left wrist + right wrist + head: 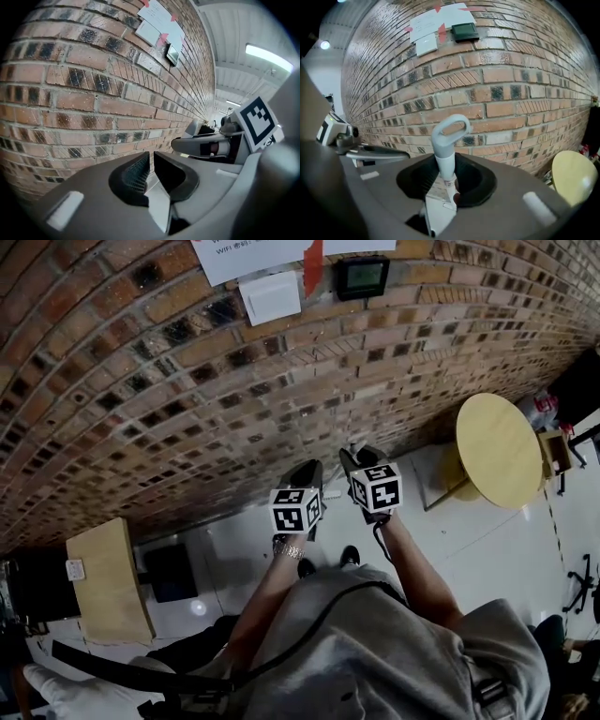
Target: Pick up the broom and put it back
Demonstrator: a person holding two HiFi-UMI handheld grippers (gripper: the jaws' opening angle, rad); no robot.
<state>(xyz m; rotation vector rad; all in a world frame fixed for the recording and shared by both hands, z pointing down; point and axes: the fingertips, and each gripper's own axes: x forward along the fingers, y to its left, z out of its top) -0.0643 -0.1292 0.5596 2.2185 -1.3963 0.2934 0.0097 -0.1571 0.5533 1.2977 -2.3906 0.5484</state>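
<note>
When scanning the head view from the left, meet first a pale wooden cabinet (108, 577) standing at the foot of the brick wall (187, 409). Then the left gripper (307, 474), raised toward the brick on a bare forearm. Shows, in the left gripper view, its two dark jaws (151, 161) drawn together to a thin slit, with nothing caught between and only brick visible through the gap. Just beside it, to the right, the right gripper (361, 460), likewise lifted close to the wall, marker cube facing up. Pinches, in the right gripper view, the broom (444, 152): pale grey handle upright between the pressed-in jaws (447, 183), looped end standing clear above the pads with the brick courses behind, white lower shaft running down behind the pads and out of sight. Cannot tell from any view where the bristle end hangs; in the head view, hidden below the grippers by the person's arm and grey clothing. High on the wall above both grippers, pinned white papers (253, 254), a white plate (270, 296) and a small dark screen (363, 277). Far right, well apart from the broom, a round yellow table (497, 451) by the wall.
</note>
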